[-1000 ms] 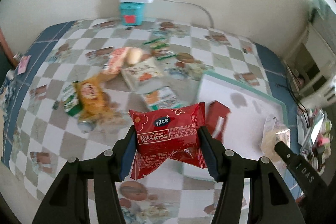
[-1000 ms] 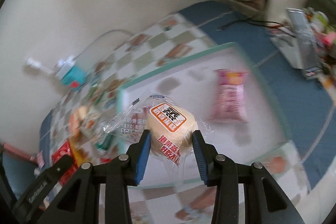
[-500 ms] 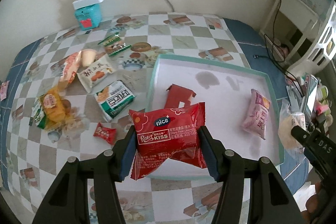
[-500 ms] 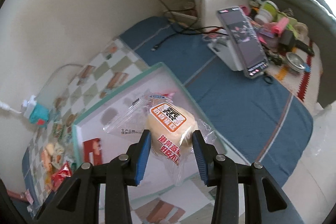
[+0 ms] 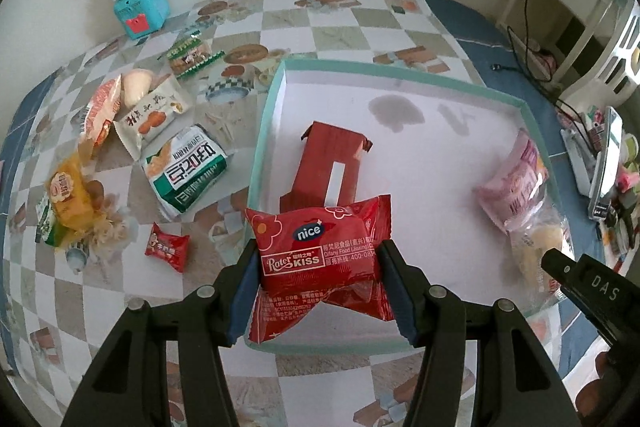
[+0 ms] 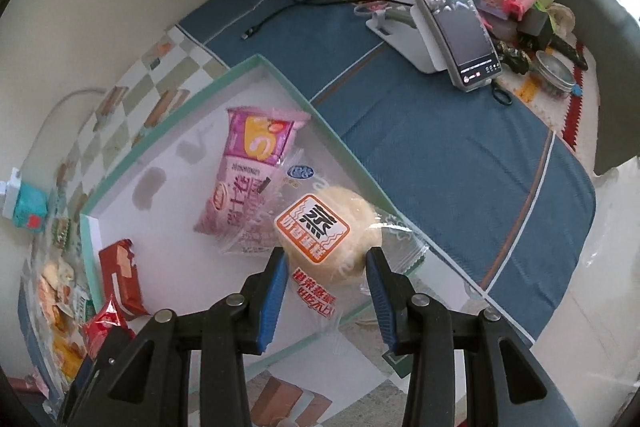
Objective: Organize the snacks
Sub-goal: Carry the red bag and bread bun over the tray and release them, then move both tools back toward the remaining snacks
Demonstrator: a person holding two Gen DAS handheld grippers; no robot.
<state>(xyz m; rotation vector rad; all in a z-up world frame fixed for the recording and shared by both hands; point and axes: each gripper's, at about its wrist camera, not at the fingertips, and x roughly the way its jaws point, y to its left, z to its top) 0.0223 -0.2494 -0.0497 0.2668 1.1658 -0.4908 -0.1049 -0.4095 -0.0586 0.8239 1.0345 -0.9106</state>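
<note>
Red wrapping fills the middle of the left wrist view: the left gripper (image 5: 318, 281) is clamped on a red snack packet (image 5: 320, 259), its blue-padded fingers (image 5: 243, 293) pressing both sides. The packet hangs over the near edge of the white tray (image 5: 452, 131), which has a teal rim and sits on a checkered tablecloth (image 5: 352, 23).

Inside the tray, just beyond the held packet, lies a dark red carton (image 5: 332, 165). Toward the tray's right wall lies a pink packet (image 5: 514, 187).

The right gripper (image 6: 327, 279) is closed on a round pale bun in a clear bag (image 6: 330, 235) with an orange label, held over the tray's near right corner. The bag overlaps the pink packet (image 6: 250, 179) in that view, though whether they touch cannot be told. The tip of the right gripper also shows at the right of the left wrist view (image 5: 560, 269).

Left of the tray, loose snacks lie on the cloth: a green and white packet (image 5: 188, 171), a small red candy packet (image 5: 167, 246), a yellow packet (image 5: 68, 195) and a beige biscuit packet (image 5: 154, 117). Beyond the tray's far left corner stands a teal box (image 5: 140, 9) against the wall. Right of the tray, on blue cloth, a phone (image 6: 452, 15) leans in a stand.
</note>
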